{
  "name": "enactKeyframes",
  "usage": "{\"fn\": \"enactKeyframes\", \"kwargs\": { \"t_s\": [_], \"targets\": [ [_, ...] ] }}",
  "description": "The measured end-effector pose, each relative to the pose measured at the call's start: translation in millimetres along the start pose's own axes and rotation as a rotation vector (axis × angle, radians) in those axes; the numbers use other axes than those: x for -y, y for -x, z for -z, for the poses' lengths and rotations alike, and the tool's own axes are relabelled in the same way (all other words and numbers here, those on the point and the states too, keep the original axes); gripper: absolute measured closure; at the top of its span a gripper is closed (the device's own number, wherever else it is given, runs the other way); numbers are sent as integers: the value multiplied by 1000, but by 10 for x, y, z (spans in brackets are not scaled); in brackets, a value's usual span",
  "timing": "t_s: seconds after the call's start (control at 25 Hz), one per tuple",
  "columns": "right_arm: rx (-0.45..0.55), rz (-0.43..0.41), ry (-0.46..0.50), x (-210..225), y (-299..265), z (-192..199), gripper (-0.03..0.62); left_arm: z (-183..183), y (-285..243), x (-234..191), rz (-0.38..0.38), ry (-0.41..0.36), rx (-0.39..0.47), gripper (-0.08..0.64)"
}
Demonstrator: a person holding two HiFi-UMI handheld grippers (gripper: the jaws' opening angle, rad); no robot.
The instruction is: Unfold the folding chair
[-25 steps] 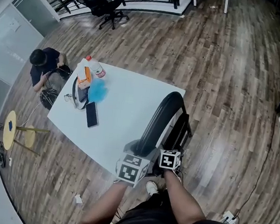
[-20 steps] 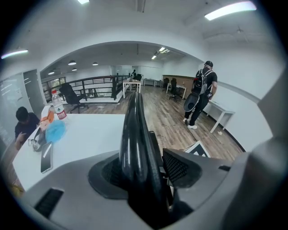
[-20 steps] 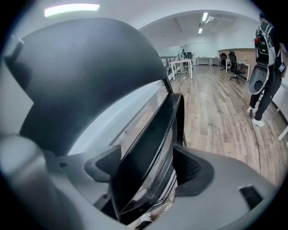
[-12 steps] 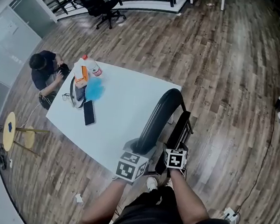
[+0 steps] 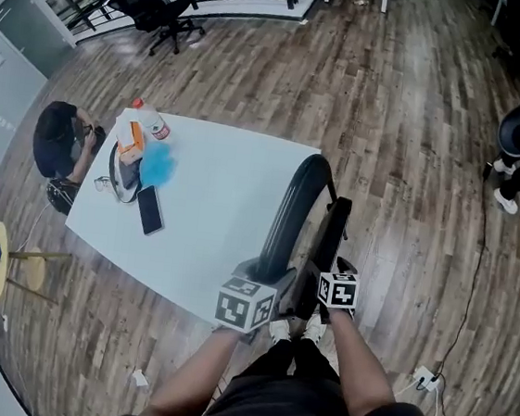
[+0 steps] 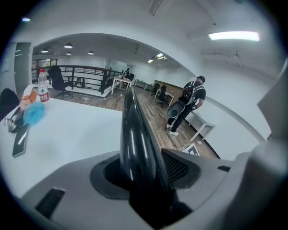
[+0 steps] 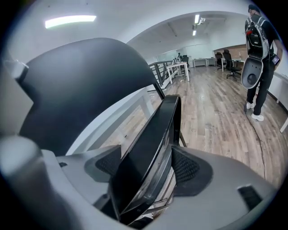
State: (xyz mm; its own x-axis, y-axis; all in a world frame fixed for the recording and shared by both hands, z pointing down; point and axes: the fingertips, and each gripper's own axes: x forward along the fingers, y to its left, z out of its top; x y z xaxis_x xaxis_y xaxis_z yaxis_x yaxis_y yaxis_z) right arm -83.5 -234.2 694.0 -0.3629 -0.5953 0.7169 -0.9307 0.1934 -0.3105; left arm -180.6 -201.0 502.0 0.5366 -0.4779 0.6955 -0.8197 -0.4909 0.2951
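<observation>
Folding chair point(image 5: 296, 202) looks rigid, probably weighty; left gripper point(image 6: 143, 173) pinches its backrest rim point(image 6: 130, 117), right gripper point(image 7: 146, 175) clamps its seat edge point(image 7: 153, 134), jaws just readjusted.

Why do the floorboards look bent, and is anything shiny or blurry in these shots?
Head view: the wide lens bows the floor boards, and there is pale glare on the wood. Left gripper view: bright streaks on the glossy chair back, and dark rounded corners. Right gripper view: the ceiling light curves, and the near chair seat looks soft.
</observation>
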Motion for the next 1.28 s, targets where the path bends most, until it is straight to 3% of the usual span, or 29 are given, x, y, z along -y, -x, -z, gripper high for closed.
{"fn": "enactKeyframes", "kwargs": {
  "t_s": [0.16, 0.28, 0.52, 0.64, 0.76, 1.0, 1.16, 1.28],
  "targets": [
    [-22, 18, 22, 98, 63, 44, 250, 50, 22, -157, -45, -18, 1, 368],
    [-19, -4, -17, 262, 142, 157, 250, 117, 51, -386, -64, -14, -16, 388],
    [17, -156, -229, 612, 216, 366, 268, 181, -28, -358, -64, -31, -29, 402],
    [29, -298, -343, 652, 262, 467, 262, 217, -87, -256, -55, -17, -40, 402],
    [40, -370, -397, 785, 300, 523, 193, 236, -204, -138, -71, -11, -53, 402],
    [61, -496, -462, 1330, 507, 729, 193, 317, -421, 113, -144, -35, -81, 402],
    [52, -504, -452, 1685, 541, 892, 193, 361, -563, 247, -171, -29, -104, 402],
    [19, -433, -417, 2053, 500, 1153, 193, 429, -665, 286, -192, -7, -109, 402]
  ]
}}
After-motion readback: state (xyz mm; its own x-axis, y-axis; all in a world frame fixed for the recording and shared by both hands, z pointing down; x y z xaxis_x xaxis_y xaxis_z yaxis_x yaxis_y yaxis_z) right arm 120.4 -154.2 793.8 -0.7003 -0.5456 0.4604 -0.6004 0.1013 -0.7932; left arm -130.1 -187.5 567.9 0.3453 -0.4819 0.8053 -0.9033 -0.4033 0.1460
